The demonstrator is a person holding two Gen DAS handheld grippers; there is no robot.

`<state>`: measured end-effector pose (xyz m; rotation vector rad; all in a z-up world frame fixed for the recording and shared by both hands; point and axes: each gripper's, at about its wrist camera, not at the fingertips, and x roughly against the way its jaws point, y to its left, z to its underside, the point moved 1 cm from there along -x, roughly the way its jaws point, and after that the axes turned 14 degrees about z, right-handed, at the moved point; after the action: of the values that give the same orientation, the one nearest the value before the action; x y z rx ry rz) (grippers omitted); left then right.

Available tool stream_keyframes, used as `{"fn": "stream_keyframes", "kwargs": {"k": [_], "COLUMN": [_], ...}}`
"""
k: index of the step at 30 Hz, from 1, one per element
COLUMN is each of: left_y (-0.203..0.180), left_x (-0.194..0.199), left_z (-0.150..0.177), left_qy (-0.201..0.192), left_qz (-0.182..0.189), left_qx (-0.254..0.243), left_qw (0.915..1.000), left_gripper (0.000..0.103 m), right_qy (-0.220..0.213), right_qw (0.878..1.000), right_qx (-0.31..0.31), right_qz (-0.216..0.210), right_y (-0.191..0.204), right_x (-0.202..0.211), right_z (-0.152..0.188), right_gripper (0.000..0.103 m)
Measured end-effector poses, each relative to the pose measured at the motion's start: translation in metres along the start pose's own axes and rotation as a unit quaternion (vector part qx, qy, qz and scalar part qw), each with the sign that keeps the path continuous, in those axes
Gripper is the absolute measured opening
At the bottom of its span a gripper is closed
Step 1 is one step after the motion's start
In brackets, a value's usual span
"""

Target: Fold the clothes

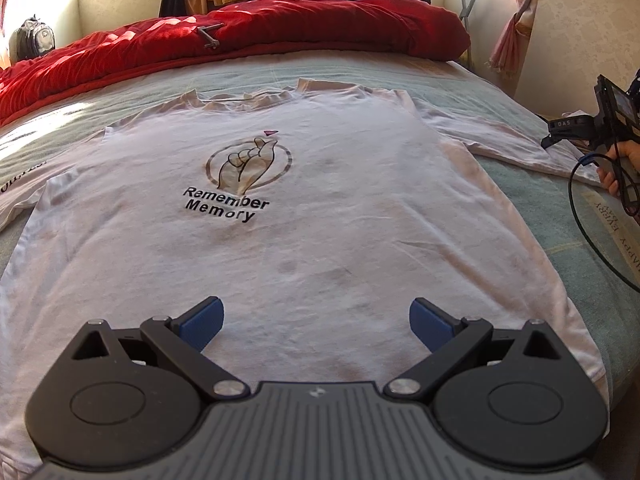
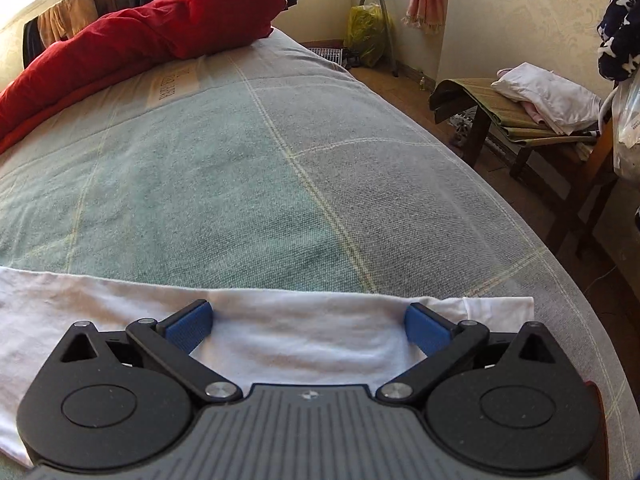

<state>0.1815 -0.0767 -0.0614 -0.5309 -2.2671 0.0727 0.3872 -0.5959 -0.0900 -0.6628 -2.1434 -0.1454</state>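
My left gripper [image 1: 316, 320] is held low and level, its two blue-padded fingers [image 1: 202, 322] spread wide apart with nothing between them, the black linkage arms splayed outward from the grey ribbed body. My right gripper [image 2: 308, 326] shows the same posture in its own wrist view, blue pads [image 2: 426, 330] fully parted and clasping nothing. In the left wrist view that right gripper [image 1: 560, 136] appears side-on at the far right edge, gripped at its handle by my right hand [image 1: 618, 164], whose fingers wrap the grip.
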Motion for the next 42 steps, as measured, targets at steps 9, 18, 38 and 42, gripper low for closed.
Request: {"fn": "stream_keyframes", "kwargs": {"k": [9, 18, 38, 42], "left_y": [0.017, 0.014, 0.026, 0.040], "left_x": [0.004, 0.003, 0.046, 0.052], "left_z": [0.000, 0.004, 0.020, 0.021], "left_qy": [-0.020, -0.014, -0.050, -0.061], "left_qz": [-0.005, 0.003, 0.010, 0.001], "left_qx": [0.020, 0.014, 0.030, 0.048], "left_qw": [0.9996, 0.9998, 0.9982, 0.9970], "left_gripper": [0.099, 0.099, 0.099, 0.099], "right_qy": [0.043, 0.018, 0.016, 0.017], "right_qw": [0.995, 0.994, 0.952, 0.936], "right_qx": [0.002, 0.041, 0.050, 0.039], "right_qz": [-0.094, -0.100, -0.302, -0.350], "right_y": [-0.014, 0.008, 0.116, 0.165], "right_x": [0.039, 0.016, 0.132, 0.128], "right_z": [0.005, 0.000, 0.017, 0.008], "right_gripper": [0.103, 0.103, 0.103, 0.103]}}
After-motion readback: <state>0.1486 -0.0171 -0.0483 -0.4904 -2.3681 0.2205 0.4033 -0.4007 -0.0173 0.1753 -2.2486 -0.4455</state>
